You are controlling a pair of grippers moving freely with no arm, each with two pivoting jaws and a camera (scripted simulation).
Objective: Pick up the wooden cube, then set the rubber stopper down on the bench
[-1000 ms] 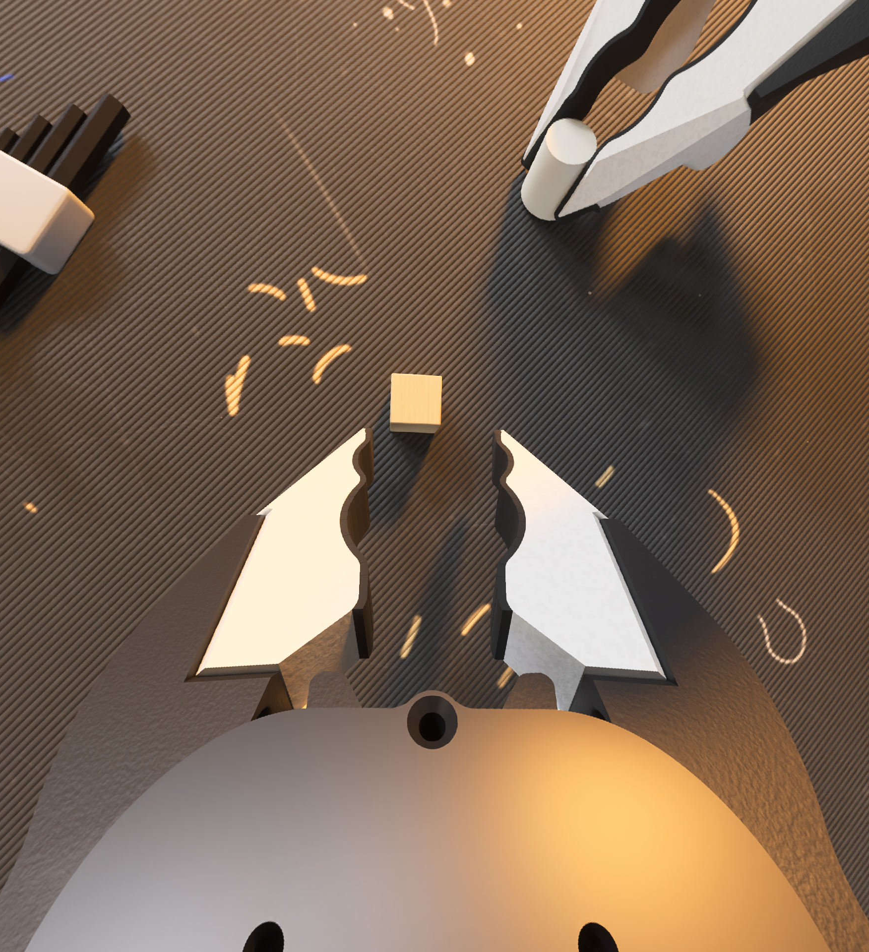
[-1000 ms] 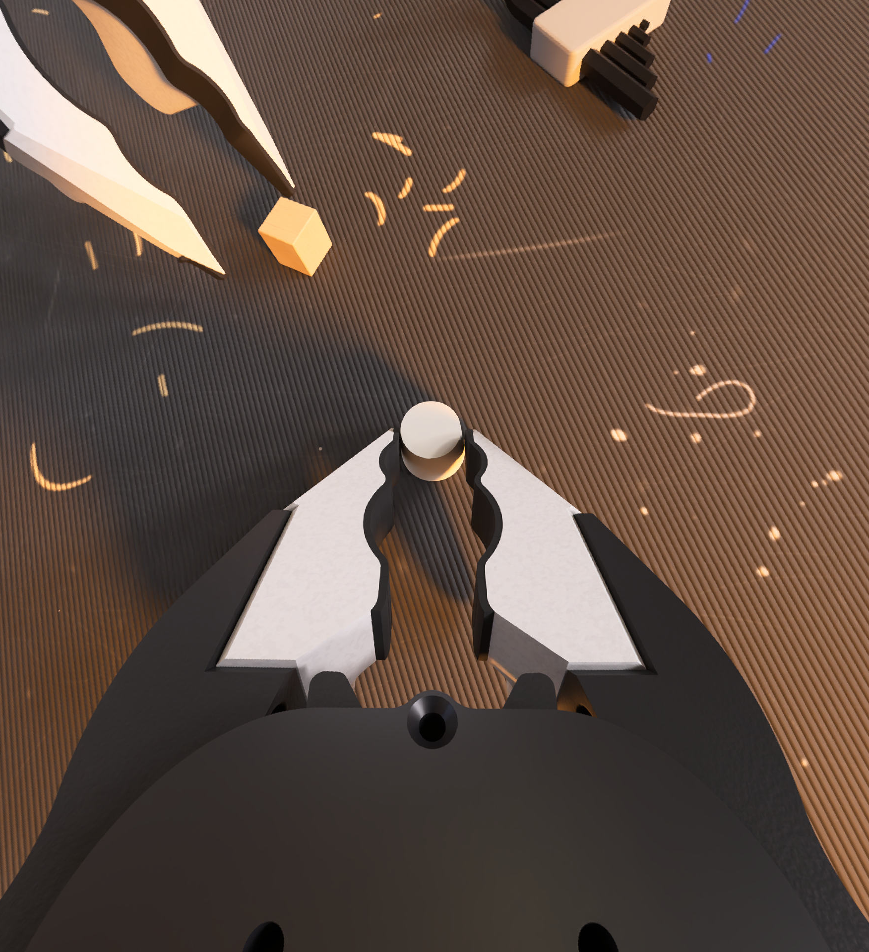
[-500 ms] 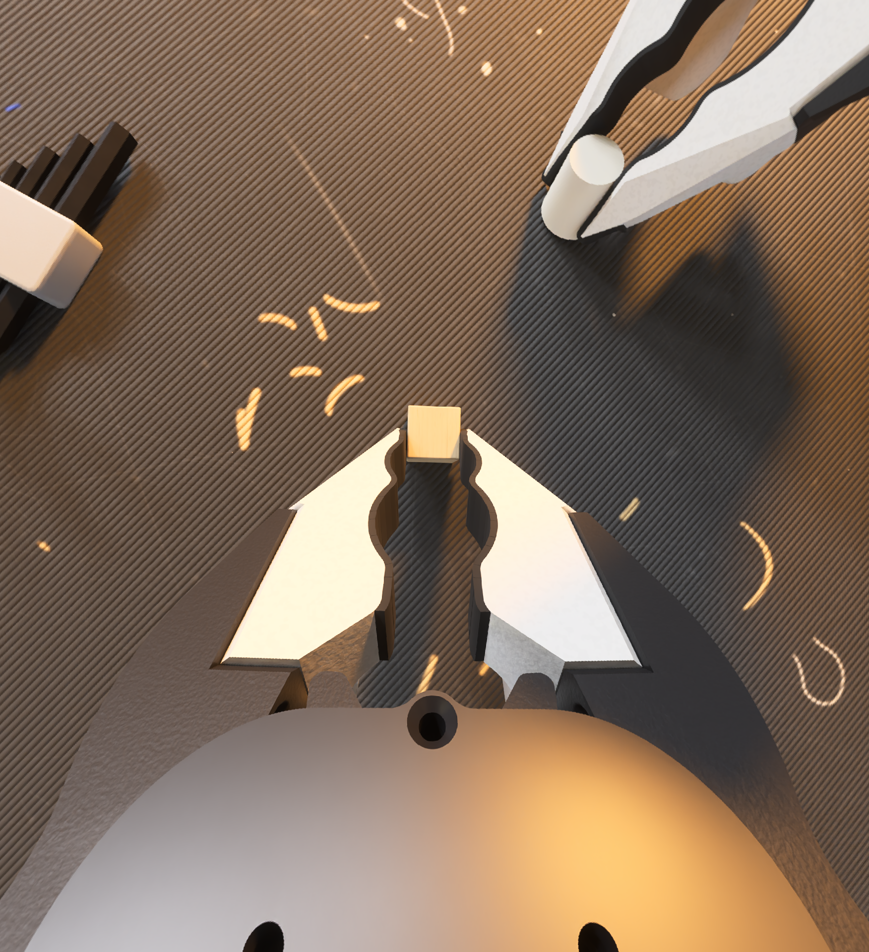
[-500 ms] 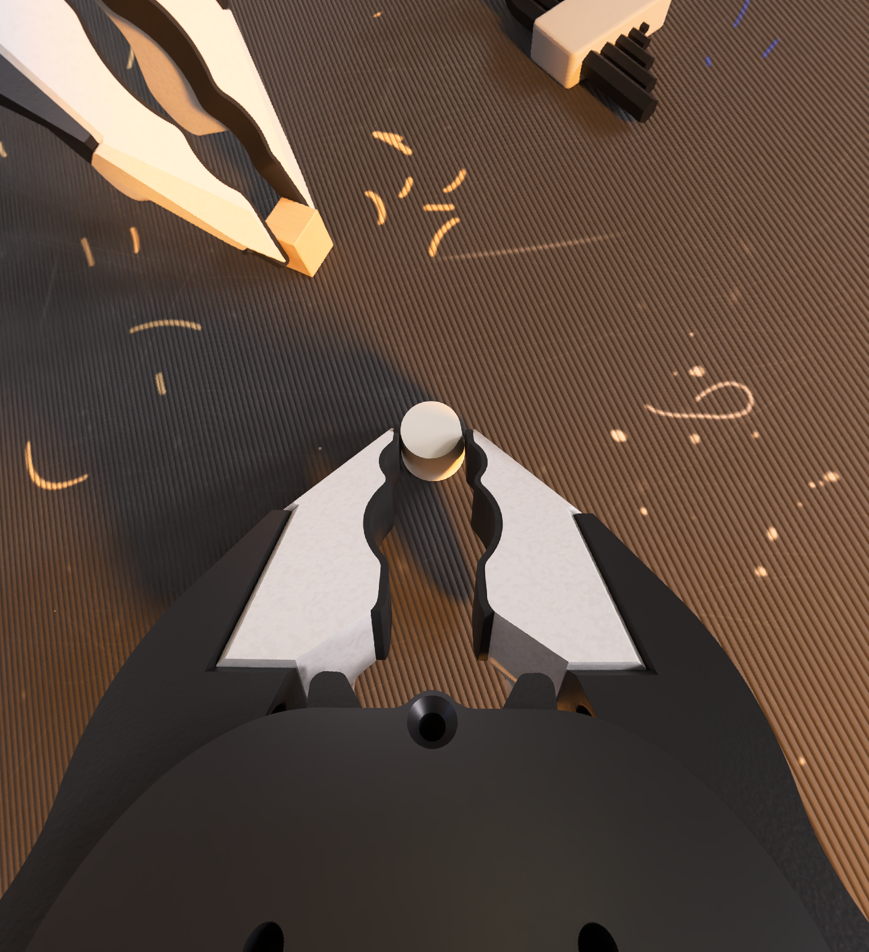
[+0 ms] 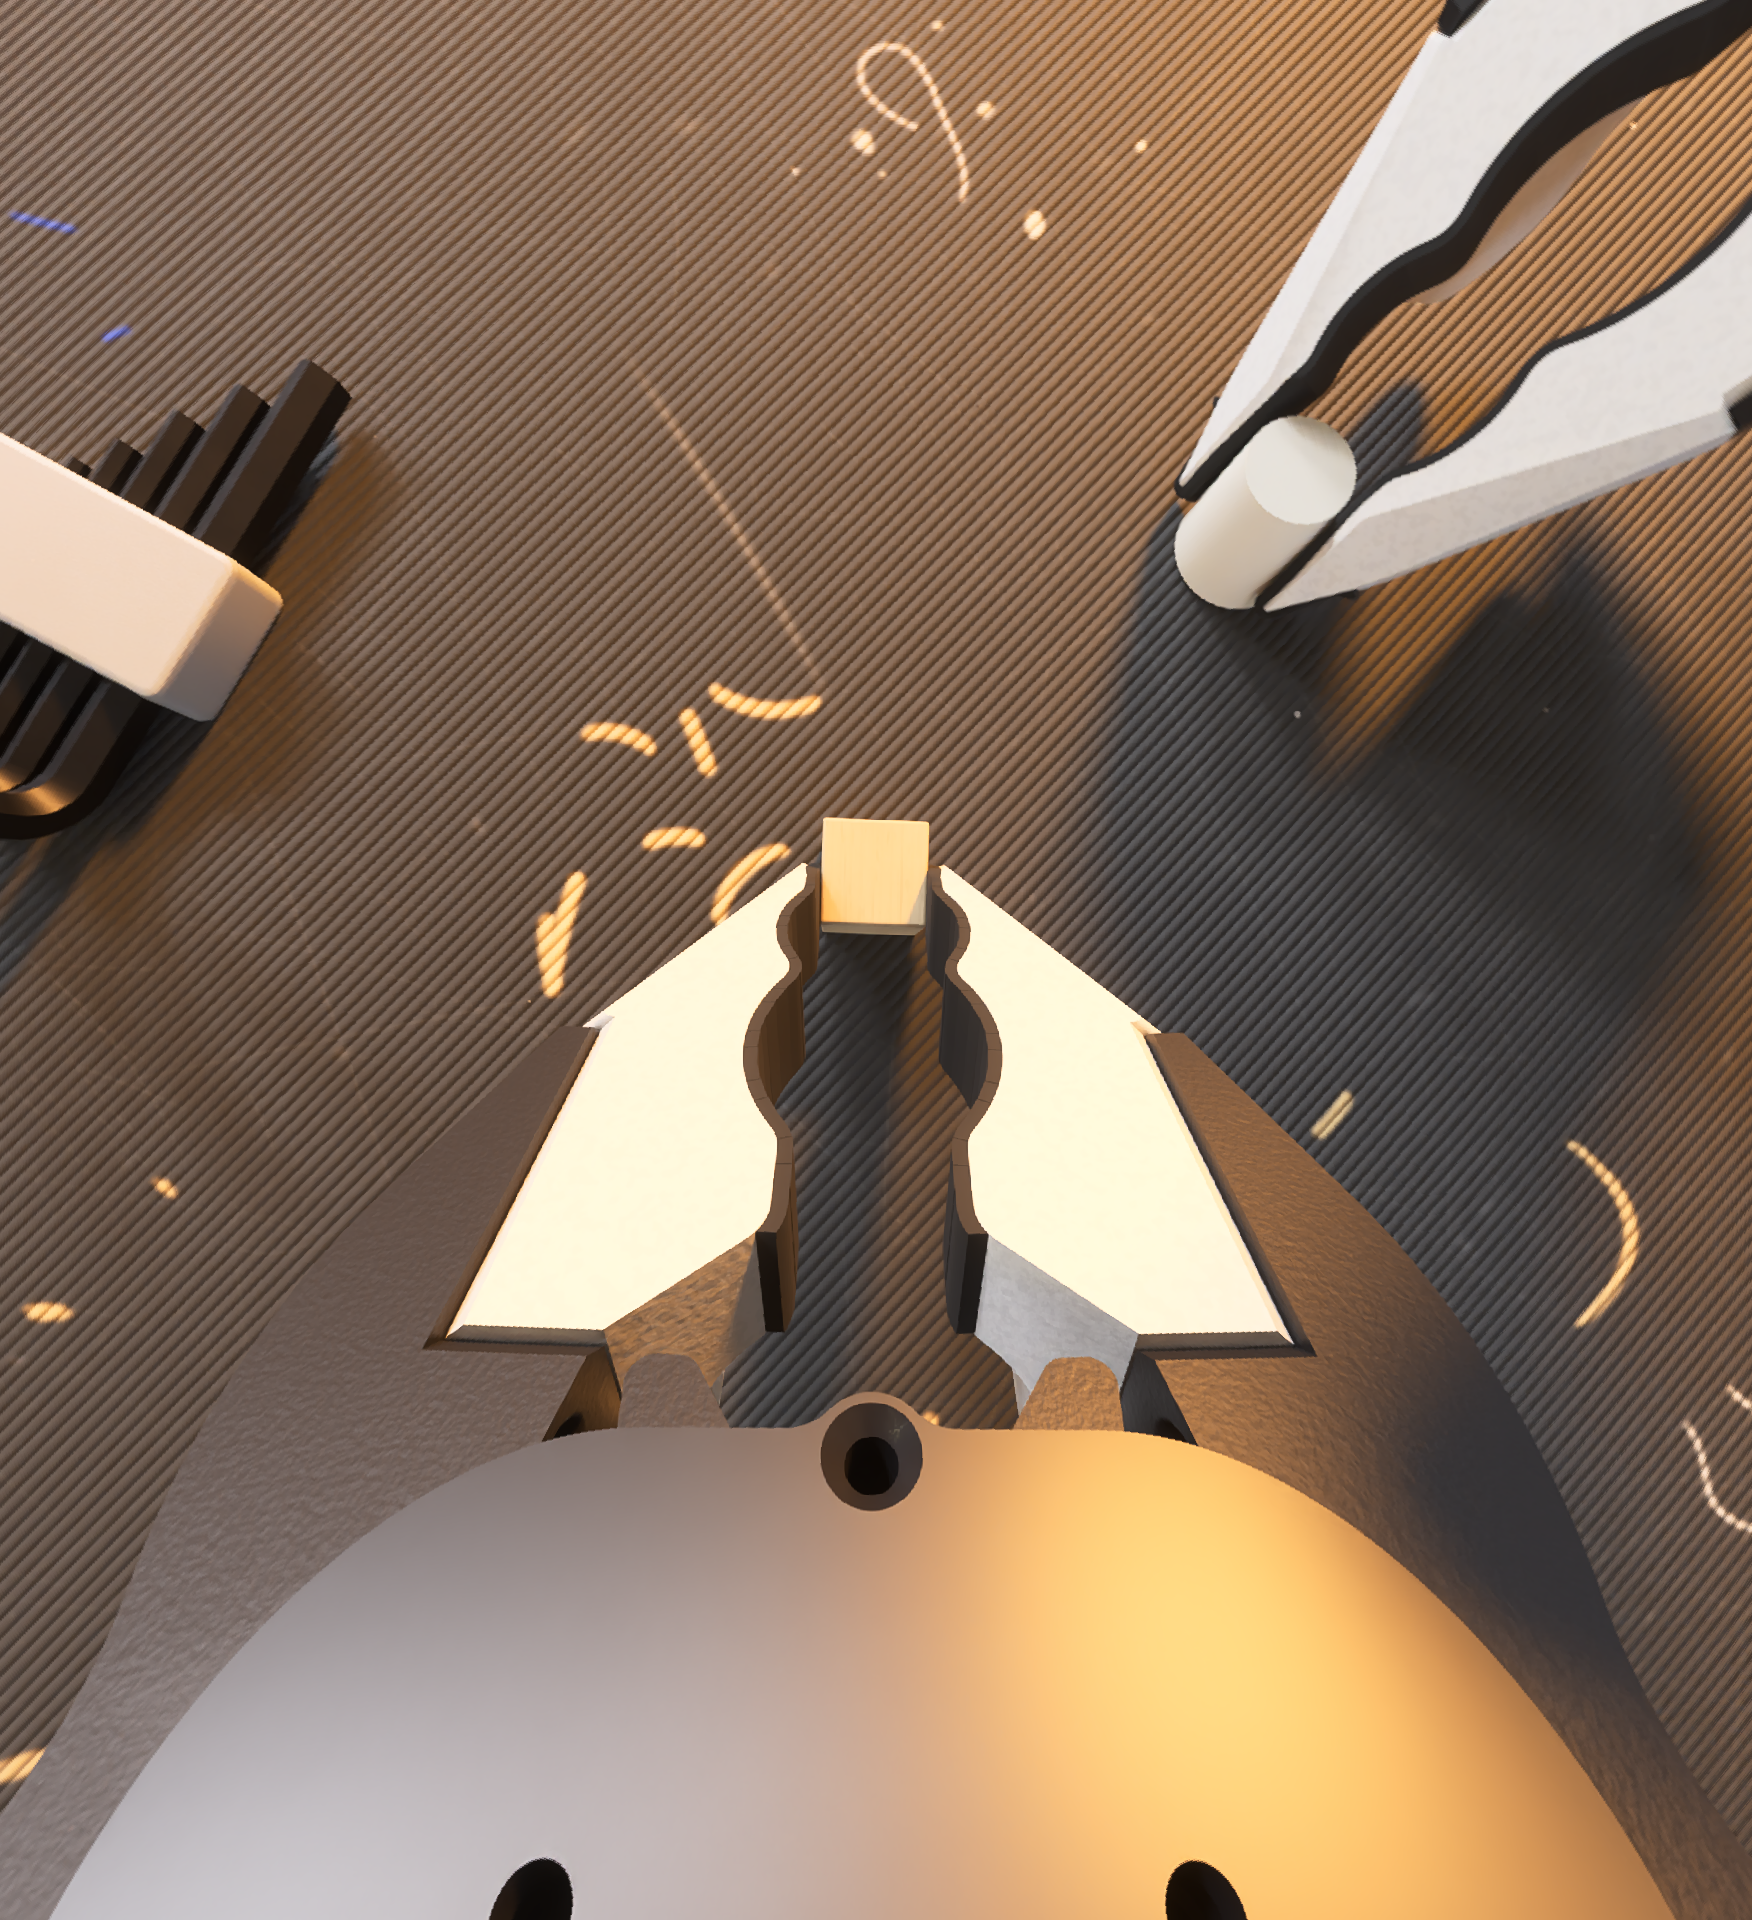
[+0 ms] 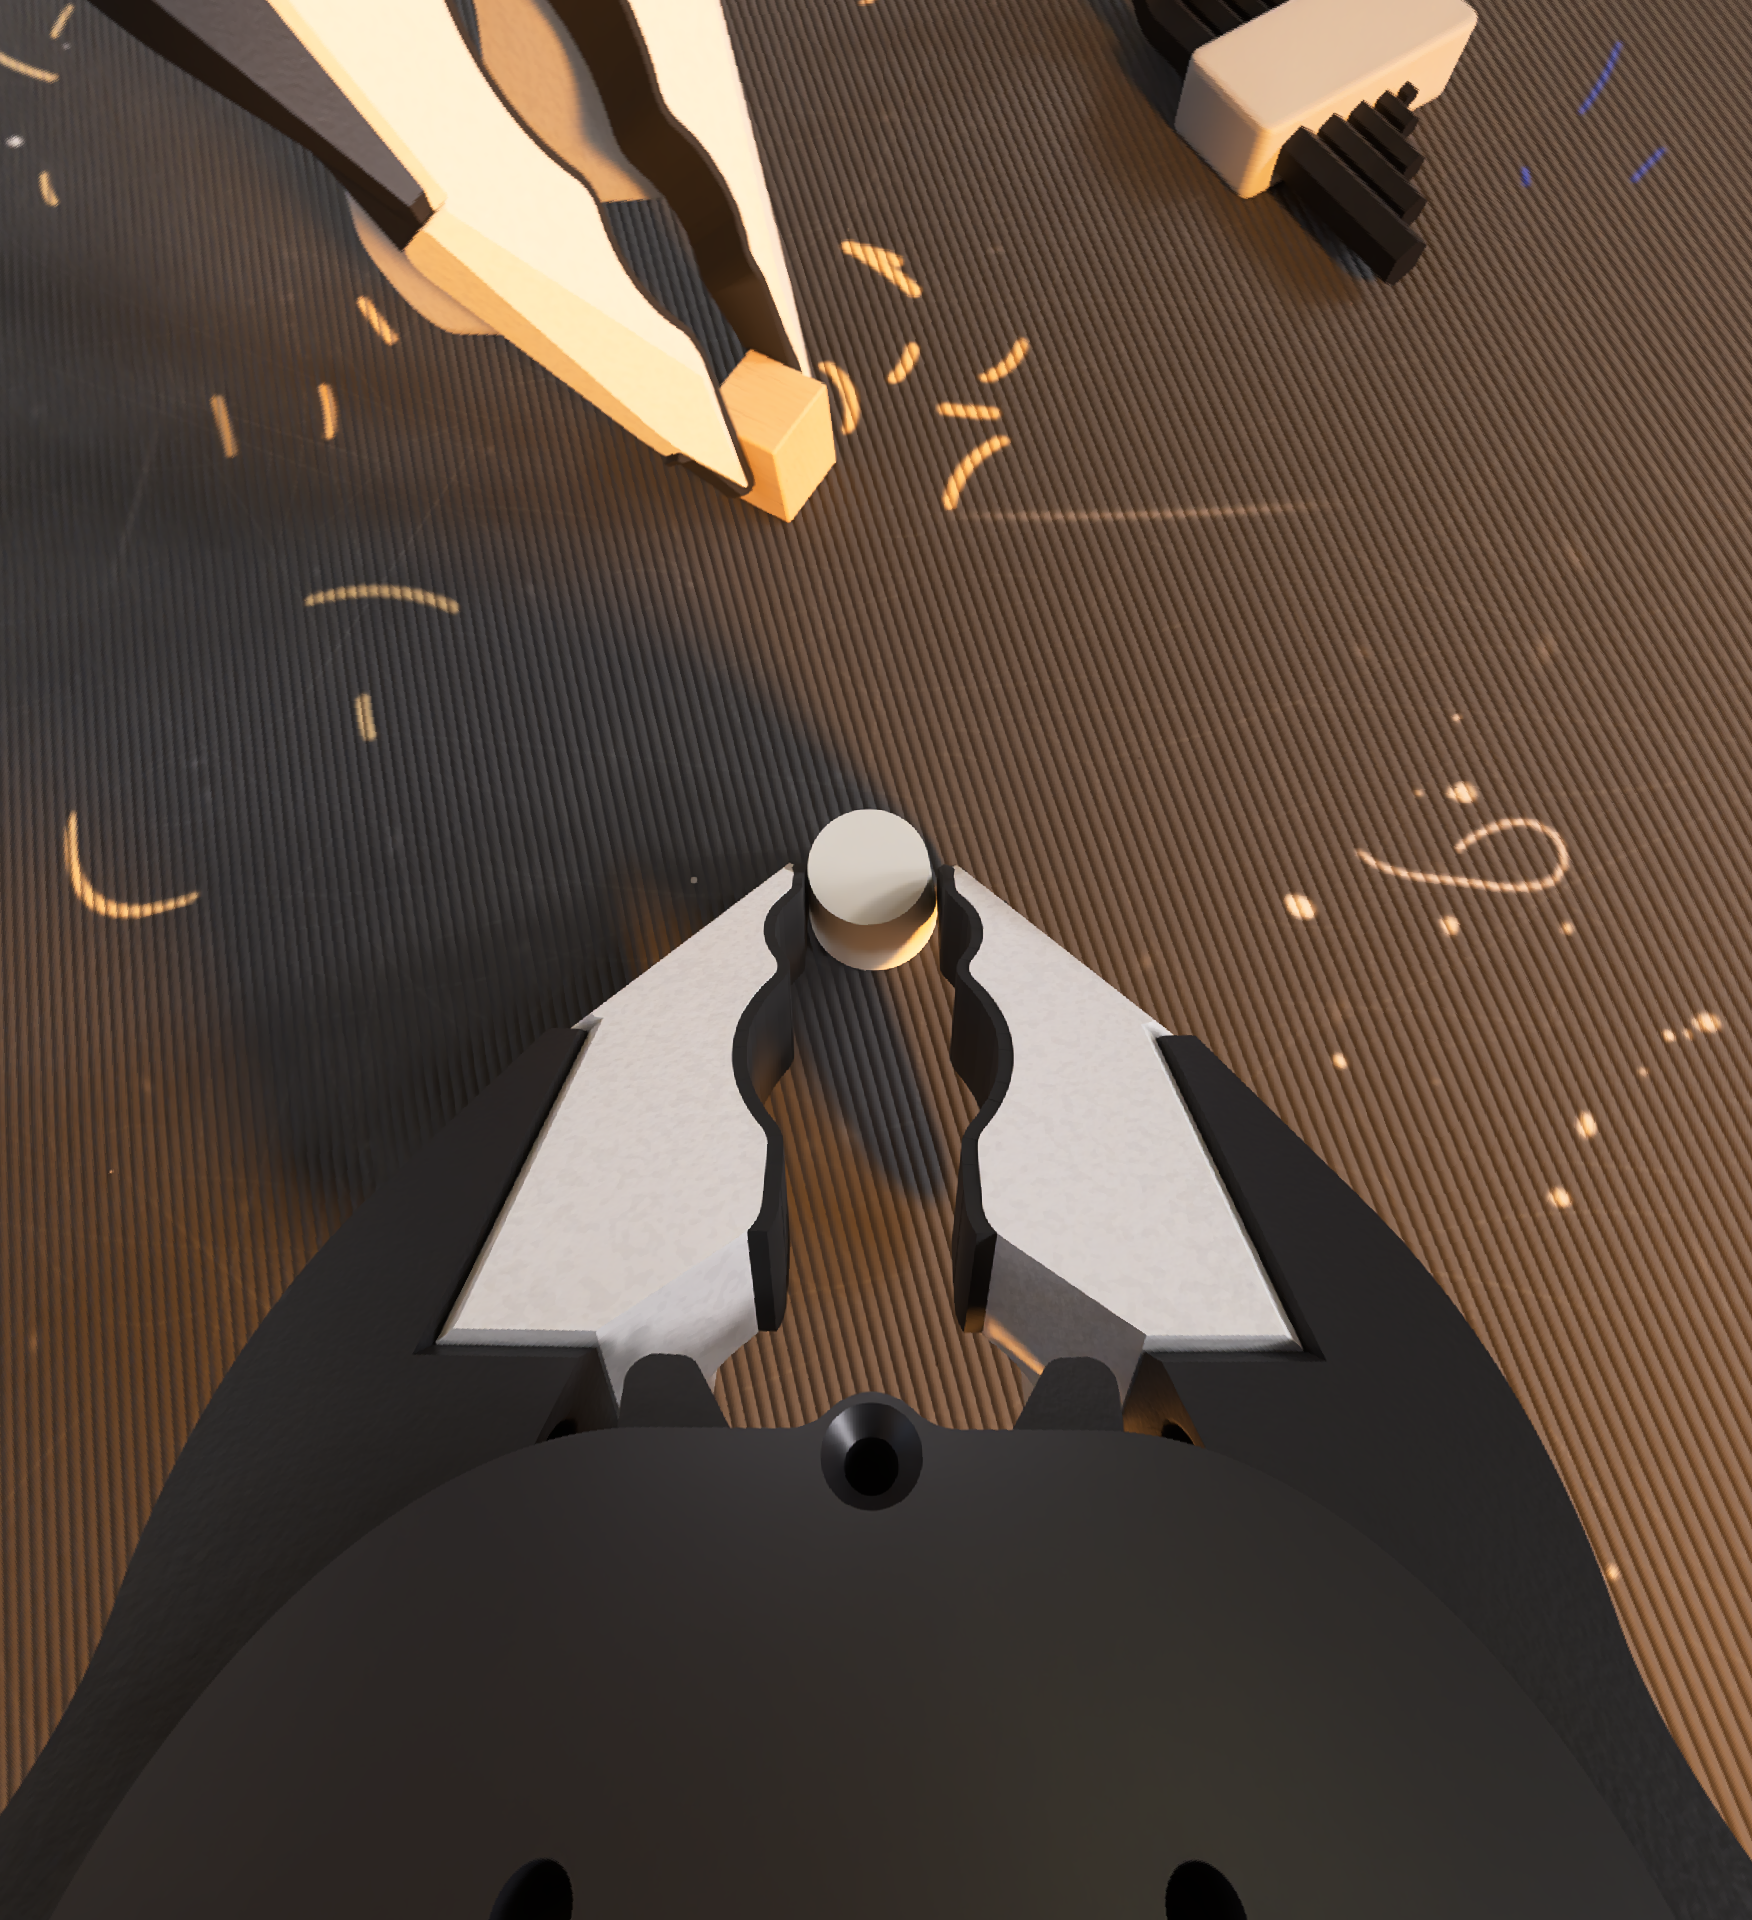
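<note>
My left gripper point(image 5: 874, 894) is shut on the small wooden cube point(image 5: 874, 871), held at its fingertips above the ribbed bench mat. The cube also shows in the right wrist view point(image 6: 784, 442), clamped at the tips of the left gripper point(image 6: 747, 436) and off the mat. My right gripper point(image 6: 870, 899) is shut on the cream rubber stopper point(image 6: 867, 868), a short cylinder held above the mat. In the left wrist view the stopper point(image 5: 1256, 509) sits between the right gripper's fingertips point(image 5: 1256, 551) at the upper right.
A set of black hex keys in a white holder point(image 5: 93, 582) lies at the left, and shows at the top right of the right wrist view point(image 6: 1308, 114). Light scratch marks and curled shavings are scattered over the ribbed mat point(image 5: 539, 312).
My left gripper moved forward around the cube, closed on it, then lifted it off the mat. The right gripper kept still, holding the stopper.
</note>
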